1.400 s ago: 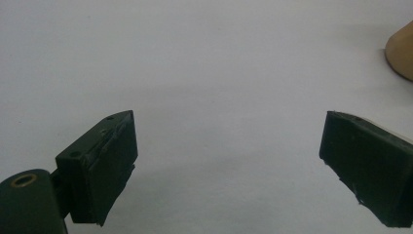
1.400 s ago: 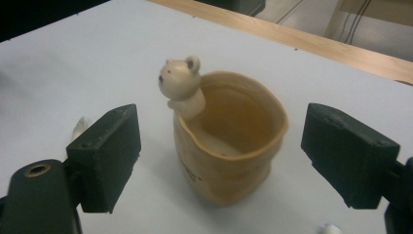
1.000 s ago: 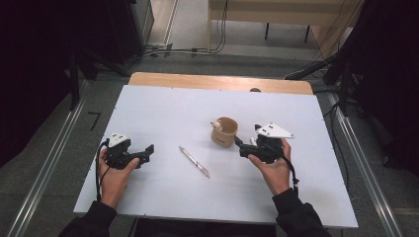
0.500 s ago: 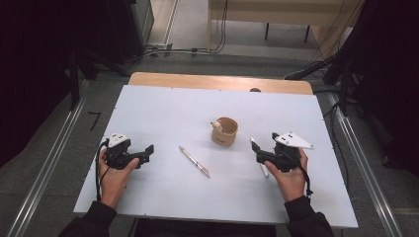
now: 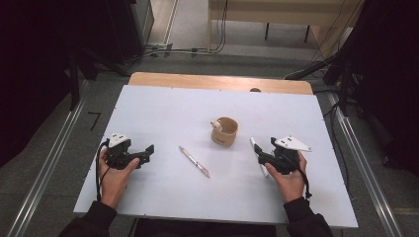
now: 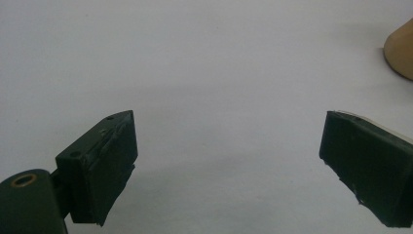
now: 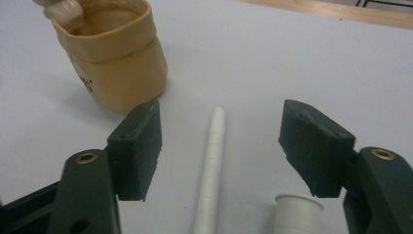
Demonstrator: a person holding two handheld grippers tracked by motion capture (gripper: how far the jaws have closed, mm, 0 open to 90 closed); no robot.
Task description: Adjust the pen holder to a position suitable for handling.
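Your right gripper (image 7: 221,144) straddles the white pen (image 7: 210,165) on the table (image 5: 163,108), jaws just been closing but not touching yet (left gripper (image 6: 229,161) idles wide open). Squeeze, then lift toward the tan cup (image 7: 114,51) beyond.

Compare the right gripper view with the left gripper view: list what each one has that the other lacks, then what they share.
Right gripper view alone: a white pen lying between the right tongs, whose jaws have just been closing but stand clear of it; a small white cap; a pale piece resting in the cup's mouth. Left gripper view alone: the left tongs, wide open over bare table. Shared: the tan cup, a mere edge in the left gripper view, and the white tabletop.
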